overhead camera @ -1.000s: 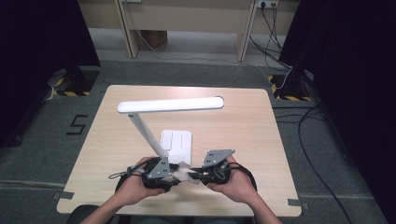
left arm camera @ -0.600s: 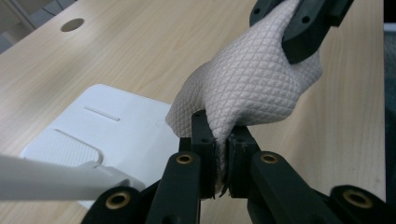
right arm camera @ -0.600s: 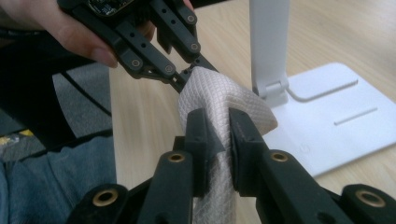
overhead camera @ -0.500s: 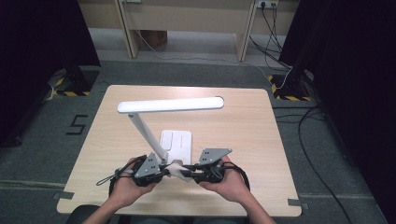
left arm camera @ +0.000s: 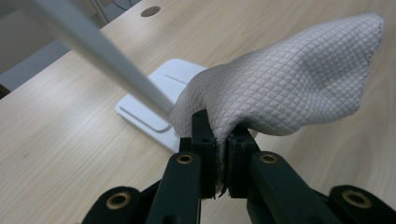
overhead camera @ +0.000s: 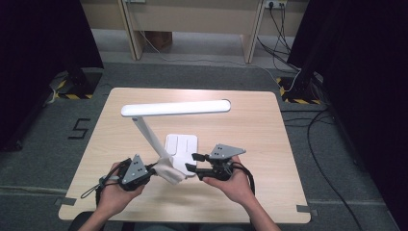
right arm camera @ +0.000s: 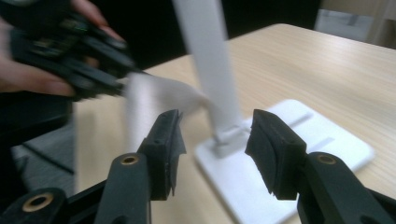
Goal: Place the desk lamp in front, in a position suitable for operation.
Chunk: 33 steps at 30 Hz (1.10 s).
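in the high view the left gripper [overhead camera: 153,169] is pinched on a white quilted cloth [overhead camera: 169,171] at the foot of the white desk lamp [overhead camera: 175,108], beside its base [overhead camera: 185,144] on the wooden table [overhead camera: 260,125]; the right gripper [overhead camera: 191,162], jaws just opened wide with nothing between them, hovers over the base. in the left gripper view the cloth [left arm camera: 289,79] droops from the closed jaws: light, limp, best held by an edge fold. in the right gripper view the lamp stem [right arm camera: 210,65] stands beyond the parted jaws, the cloth [right arm camera: 159,95] blurred.
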Motion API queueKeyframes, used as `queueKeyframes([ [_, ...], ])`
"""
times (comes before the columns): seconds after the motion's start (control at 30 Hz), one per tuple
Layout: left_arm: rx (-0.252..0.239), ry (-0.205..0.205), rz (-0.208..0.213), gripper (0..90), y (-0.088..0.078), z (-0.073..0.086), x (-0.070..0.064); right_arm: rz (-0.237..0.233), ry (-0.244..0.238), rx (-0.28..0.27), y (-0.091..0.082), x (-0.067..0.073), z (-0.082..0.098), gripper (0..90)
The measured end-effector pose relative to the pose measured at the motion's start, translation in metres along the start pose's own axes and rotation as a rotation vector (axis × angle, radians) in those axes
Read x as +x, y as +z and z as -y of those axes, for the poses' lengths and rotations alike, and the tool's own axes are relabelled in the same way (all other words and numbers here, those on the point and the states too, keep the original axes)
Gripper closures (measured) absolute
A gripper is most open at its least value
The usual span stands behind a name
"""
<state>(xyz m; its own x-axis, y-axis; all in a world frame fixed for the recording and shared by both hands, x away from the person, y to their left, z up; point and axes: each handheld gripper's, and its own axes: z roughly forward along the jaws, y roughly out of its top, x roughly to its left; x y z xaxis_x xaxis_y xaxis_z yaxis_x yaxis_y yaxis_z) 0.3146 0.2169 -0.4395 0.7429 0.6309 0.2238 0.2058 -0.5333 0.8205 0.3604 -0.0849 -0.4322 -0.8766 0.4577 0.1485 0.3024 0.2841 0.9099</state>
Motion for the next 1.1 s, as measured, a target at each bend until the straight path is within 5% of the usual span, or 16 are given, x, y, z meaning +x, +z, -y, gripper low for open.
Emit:
queueKeyframes([
  [0.13,0.013,-0.016,-0.036,84.5,-0.010,0.003,0.009,0.118,0.016,0.035,0.009,-0.012,0.009,57.7],
  [0.27,0.018,-0.037,-0.074,84.4,-0.017,0.006,0.018,0.156,0.022,0.081,0.025,-0.016,0.019,60.1],
  [0.63,-0.017,-0.089,-0.140,84.5,-0.033,0.003,0.034,0.189,0.003,0.216,0.061,-0.011,0.041,71.2],
  [1.1,-0.081,-0.115,-0.188,84.5,-0.050,-0.015,0.052,0.199,0.033,0.217,0.069,-0.021,0.055,81.8],
])
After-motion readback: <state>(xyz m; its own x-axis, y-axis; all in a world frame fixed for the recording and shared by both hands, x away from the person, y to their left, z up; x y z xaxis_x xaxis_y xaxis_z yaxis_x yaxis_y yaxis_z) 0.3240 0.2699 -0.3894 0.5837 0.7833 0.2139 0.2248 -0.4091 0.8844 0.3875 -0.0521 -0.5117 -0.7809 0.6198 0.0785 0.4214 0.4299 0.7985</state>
